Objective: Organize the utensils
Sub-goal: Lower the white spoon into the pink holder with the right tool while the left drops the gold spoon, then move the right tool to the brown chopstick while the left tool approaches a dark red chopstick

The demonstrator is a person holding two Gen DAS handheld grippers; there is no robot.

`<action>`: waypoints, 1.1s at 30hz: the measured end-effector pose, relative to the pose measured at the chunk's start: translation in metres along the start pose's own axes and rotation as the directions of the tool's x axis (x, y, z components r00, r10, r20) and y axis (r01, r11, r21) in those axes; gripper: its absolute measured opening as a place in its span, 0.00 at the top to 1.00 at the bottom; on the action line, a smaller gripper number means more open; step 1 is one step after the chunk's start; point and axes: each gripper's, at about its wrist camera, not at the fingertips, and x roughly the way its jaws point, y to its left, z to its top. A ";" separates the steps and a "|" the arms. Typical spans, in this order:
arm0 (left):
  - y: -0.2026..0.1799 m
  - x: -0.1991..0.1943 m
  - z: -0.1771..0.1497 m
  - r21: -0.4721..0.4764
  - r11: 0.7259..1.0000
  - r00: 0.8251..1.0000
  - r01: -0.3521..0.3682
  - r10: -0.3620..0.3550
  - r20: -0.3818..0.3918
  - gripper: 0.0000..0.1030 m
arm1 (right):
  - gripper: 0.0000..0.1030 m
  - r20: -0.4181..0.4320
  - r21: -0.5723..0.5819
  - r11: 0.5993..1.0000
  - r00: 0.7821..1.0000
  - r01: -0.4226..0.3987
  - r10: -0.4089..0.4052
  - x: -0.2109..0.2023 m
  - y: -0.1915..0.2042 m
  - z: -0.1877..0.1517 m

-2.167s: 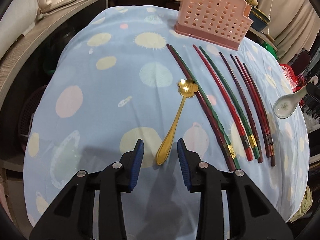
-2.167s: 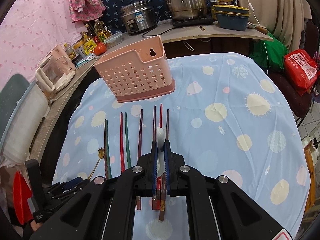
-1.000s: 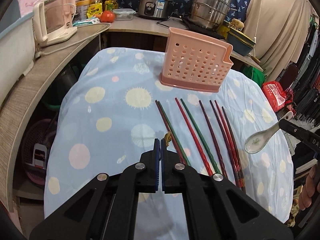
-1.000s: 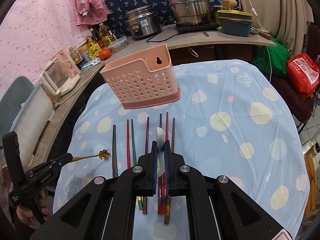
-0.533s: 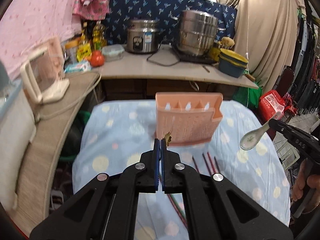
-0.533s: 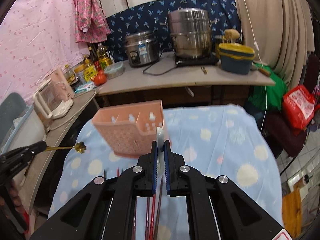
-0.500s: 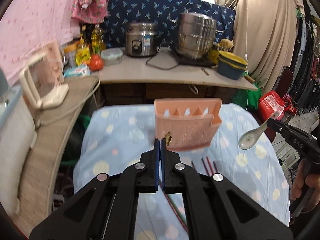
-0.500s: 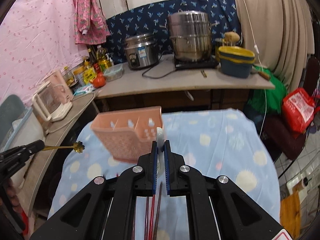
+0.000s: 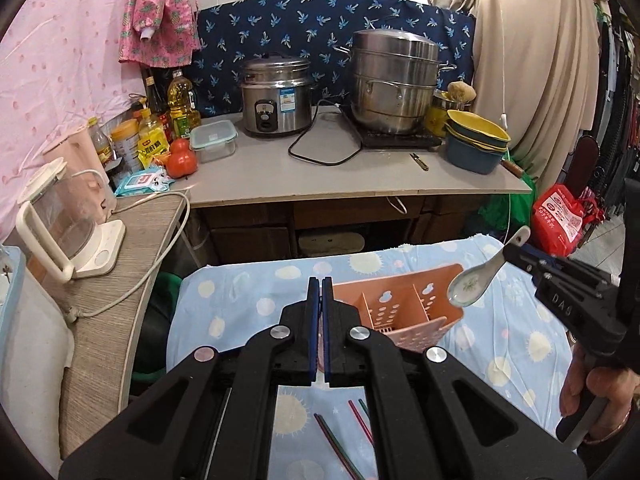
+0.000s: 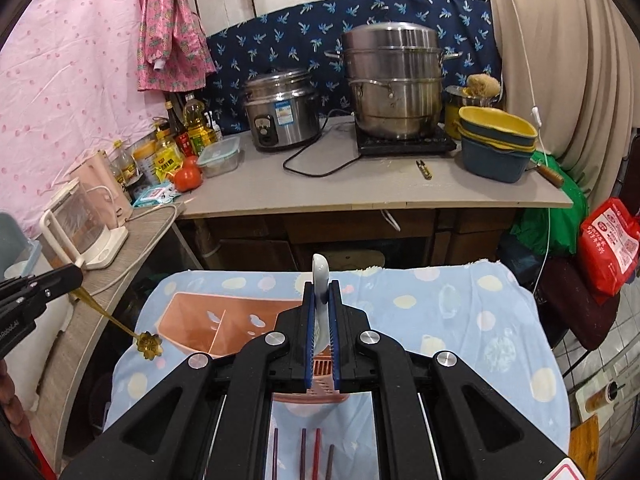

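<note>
both claws have risen off the table (image 9: 520,320) since the earlier frame. left gripper (image 10: 78,276) pinches gold spoon (image 10: 149,345); right gripper (image 10: 321,300) clamps white spoon (image 9: 470,286), both above pink basket (image 9: 400,304) near table's far edge. risk: thin handles swivel, miss compartments.

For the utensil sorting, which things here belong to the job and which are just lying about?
Job: gold spoon in left gripper; white ceramic spoon in right gripper; pink caddy; chopsticks on the table.

Lying about: rice cooker, steamer pot, tomato, kettle.
</note>
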 end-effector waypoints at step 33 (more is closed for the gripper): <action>-0.017 0.031 -0.023 -0.008 0.997 0.997 -0.079 0.078 -0.012 0.68 | 0.66 -0.032 0.025 0.999 0.999 -0.036 0.037 -0.014 0.005 -0.050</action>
